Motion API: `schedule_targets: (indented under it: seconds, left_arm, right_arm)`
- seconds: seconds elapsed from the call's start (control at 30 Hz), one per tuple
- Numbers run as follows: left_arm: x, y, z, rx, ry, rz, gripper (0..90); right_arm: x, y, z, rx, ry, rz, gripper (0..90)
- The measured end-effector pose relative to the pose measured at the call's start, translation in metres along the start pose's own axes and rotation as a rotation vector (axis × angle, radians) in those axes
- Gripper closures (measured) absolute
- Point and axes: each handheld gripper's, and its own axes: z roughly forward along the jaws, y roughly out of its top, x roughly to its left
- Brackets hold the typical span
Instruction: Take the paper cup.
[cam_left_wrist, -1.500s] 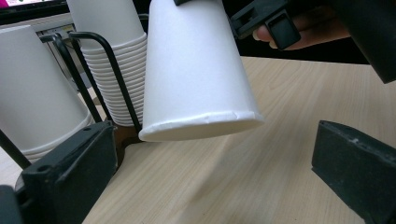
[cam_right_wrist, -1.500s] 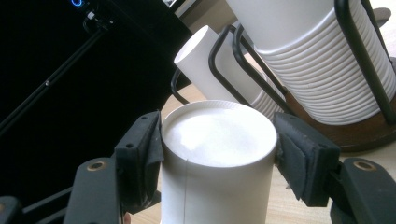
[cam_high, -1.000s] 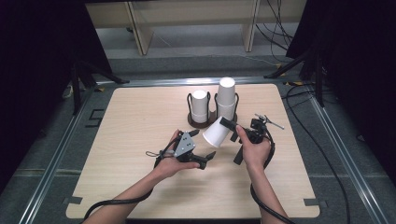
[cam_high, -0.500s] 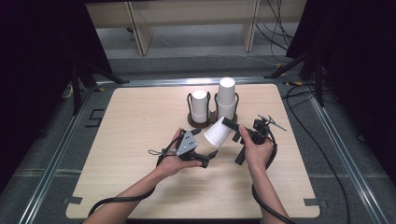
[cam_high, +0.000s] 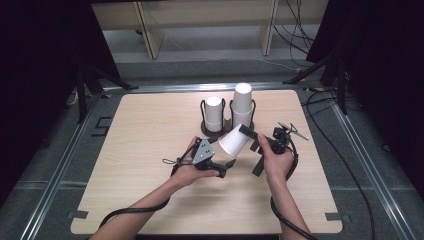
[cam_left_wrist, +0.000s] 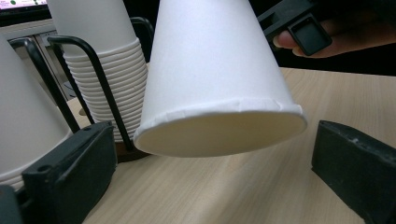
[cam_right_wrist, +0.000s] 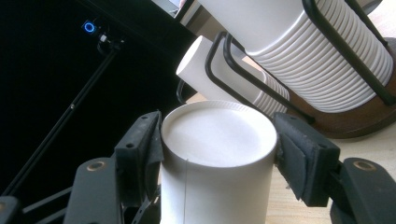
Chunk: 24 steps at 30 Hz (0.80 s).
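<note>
A white paper cup (cam_high: 234, 141) hangs tilted above the table, its mouth turned toward my left gripper. My right gripper (cam_high: 247, 136) is shut on the cup's closed end; in the right gripper view both pads press the cup (cam_right_wrist: 219, 186) just below its flat bottom, at my right gripper (cam_right_wrist: 217, 144). My left gripper (cam_high: 225, 161) is open at the cup's mouth. In the left gripper view the rim of the cup (cam_left_wrist: 219, 116) sits between the jaws of my left gripper (cam_left_wrist: 212, 182), with a gap on each side.
Behind the cup, a black wire holder on a brown base (cam_high: 227, 129) carries two stacks of upturned white cups: a shorter stack (cam_high: 214, 112) and a taller stack (cam_high: 242, 102). Cables trail from both grippers toward the near table edge (cam_high: 200, 231).
My left gripper has edged slightly right, toward the cup's mouth. The right gripper and the cup have stayed where they were.
</note>
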Motion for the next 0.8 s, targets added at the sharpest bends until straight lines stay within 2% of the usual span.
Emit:
schedule_targets:
  seconds: [0.43, 0.47, 0.57, 0.6, 0.8]
  left_arm:
    - [0.0002, 0.0001, 0.0060, 0.004, -0.001, 0.001, 0.4]
    - [0.0002, 0.0004, 0.0063, 0.005, -0.002, 0.003, 0.5]
    - [-0.0003, 0.0010, 0.0074, 0.001, -0.005, 0.002, 0.8]
    - [-0.0005, 0.0008, 0.0083, -0.007, -0.004, 0.000, 1.0]
    - [-0.0001, 0.0006, 0.0094, -0.009, -0.002, -0.004, 4.0]
  right_arm:
    - [0.0008, -0.0009, 0.0007, 0.009, 0.009, 0.027, 35.8]
    - [0.0025, -0.0013, 0.0006, 0.013, 0.010, 0.056, 35.8]
    - [0.0024, -0.0016, 0.0008, 0.015, 0.011, 0.060, 35.8]
    - [0.0006, -0.0012, 0.0011, 0.009, 0.004, 0.035, 35.8]
    - [0.0005, -0.0015, 0.0006, 0.012, 0.015, 0.046, 35.8]
